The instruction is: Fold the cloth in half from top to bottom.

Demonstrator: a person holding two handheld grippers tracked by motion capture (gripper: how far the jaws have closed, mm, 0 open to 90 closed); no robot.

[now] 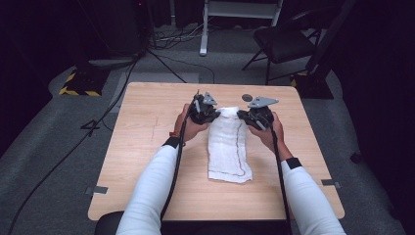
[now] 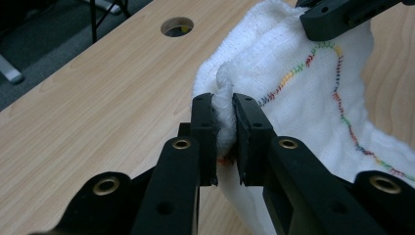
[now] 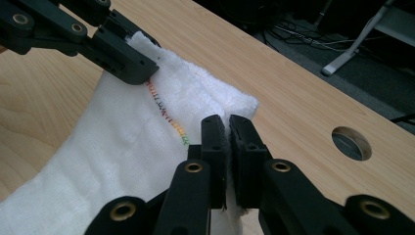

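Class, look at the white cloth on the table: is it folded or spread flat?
Folded: the white cloth lies as a narrow strip, with doubled layers at its far edge.

Bare table (image 1: 147, 147) open left and right of the cloth (image 1: 227, 147) (round hole (image 1: 247, 97) behind)

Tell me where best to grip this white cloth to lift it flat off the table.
Hold the white cloth at its two far corners, one from each side, as the left gripper and right gripper do now: it's long and limp, so the rest should hang straight.
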